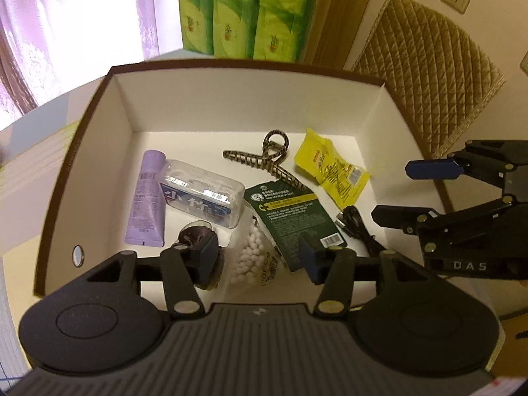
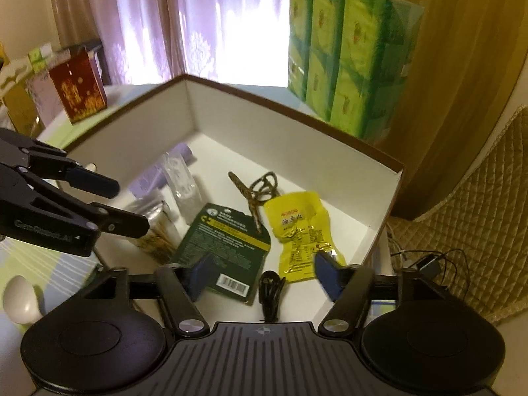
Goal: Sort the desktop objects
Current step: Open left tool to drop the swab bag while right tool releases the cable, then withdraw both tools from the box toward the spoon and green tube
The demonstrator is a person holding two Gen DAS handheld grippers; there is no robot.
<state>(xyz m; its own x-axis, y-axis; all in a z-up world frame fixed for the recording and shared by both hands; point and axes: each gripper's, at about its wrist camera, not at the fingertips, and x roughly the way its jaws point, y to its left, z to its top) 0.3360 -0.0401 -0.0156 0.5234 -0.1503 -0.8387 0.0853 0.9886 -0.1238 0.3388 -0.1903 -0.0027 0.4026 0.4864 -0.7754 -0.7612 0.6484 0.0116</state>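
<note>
A white-lined box with a brown rim [image 1: 231, 62] [image 2: 297, 112] holds a purple tube [image 1: 148, 198], a clear plastic case [image 1: 201, 191], a hair claw [image 1: 264, 161], a yellow snack packet [image 1: 333, 168] [image 2: 297, 231], a green packet [image 1: 290, 217] [image 2: 227, 244], a bag of white beads [image 1: 254, 257], a dark spool [image 1: 194, 234] and a black cable [image 1: 356, 227] [image 2: 270, 290]. My left gripper [image 1: 259, 260] [image 2: 128, 206] hangs open above the bead bag. My right gripper [image 2: 264, 275] [image 1: 394, 191] stands open over the black cable, which lies loose on the box floor.
Green tissue packs [image 1: 237, 10] [image 2: 346, 59] stand behind the box. A quilted chair back [image 1: 429, 82] [image 2: 478, 198] is at the right, with loose wires [image 2: 429, 260] beside it. A red carton [image 2: 79, 89] and a white spoon [image 2: 21, 300] are at the left.
</note>
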